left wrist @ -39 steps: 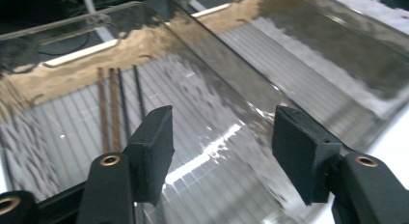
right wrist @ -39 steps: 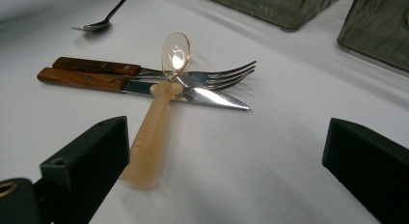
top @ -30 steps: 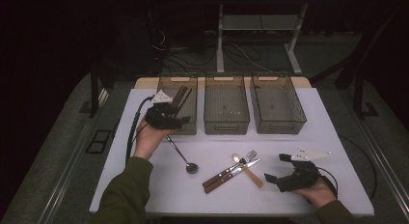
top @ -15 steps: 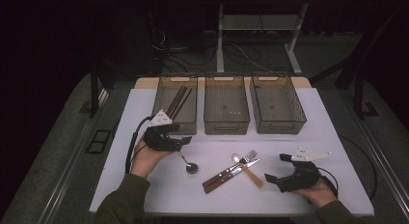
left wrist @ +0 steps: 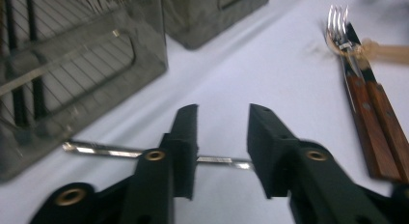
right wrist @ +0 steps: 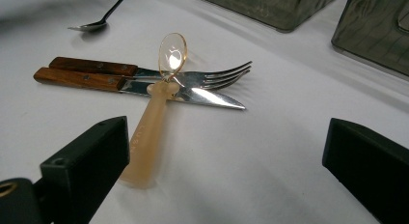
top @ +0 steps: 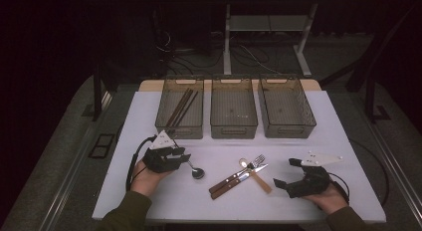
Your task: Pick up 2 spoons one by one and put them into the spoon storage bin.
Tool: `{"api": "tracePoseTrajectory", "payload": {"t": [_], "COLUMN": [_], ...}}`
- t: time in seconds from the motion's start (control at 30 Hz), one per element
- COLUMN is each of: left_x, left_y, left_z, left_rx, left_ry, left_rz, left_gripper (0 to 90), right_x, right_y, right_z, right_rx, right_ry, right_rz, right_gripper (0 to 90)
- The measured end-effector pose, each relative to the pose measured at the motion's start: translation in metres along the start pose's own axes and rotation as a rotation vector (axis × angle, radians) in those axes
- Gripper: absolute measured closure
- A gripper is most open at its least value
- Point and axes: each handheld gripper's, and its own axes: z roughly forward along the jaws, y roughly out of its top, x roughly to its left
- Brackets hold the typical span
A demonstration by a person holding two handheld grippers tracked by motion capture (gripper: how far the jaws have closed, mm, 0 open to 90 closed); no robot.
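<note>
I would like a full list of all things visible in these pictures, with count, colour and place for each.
table: one, white, carries everything.
bins: three, dark translucent, in a row at the far side.
chopsticks: a few, dark, in the left bin.
metal spoon: one, silver, in front of the left bin, its handle between the left jaws.
fork: one, wooden handle, table centre.
knife: one, wooden handle, beside the fork.
plastic spoon: one, translucent amber, lying across fork and knife.
left gripper: black, jaws just closing, pads not yet on the handle.
right gripper: black, wide open, resting right of the cutlery.
</note>
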Motion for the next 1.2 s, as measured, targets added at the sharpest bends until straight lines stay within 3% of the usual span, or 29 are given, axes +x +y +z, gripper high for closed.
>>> {"api": "tracePoseTrajectory", "payload": {"t": [0.23, 0.47, 0.8, 1.2], "left_x": [0.000, 0.004, 0.016, 0.018], "left_y": [-0.002, 0.001, 0.006, 0.004], "left_z": [0.003, 0.016, 0.038, 0.042], "left_rx": [0.043, 0.092, 0.122, 0.180], "left_ry": [0.006, 0.026, 0.042, 0.062], "left_rz": [0.037, 0.079, 0.073, 0.096], "left_gripper": [89.3, 89.5, 89.5, 89.5], "right_x": [-0.001, 0.000, 0.000, 0.000], "right_y": [-0.001, 0.000, -0.001, -0.001], "right_z": [0.001, 0.002, 0.003, 0.003], "right_rx": [0.004, 0.009, 0.017, 0.019], "right_ry": [0.004, 0.001, 0.001, -0.003], "right_rz": [-0.002, -0.008, -0.010, -0.006], "right_gripper": [2.3, 2.3, 2.3, 2.3]}}
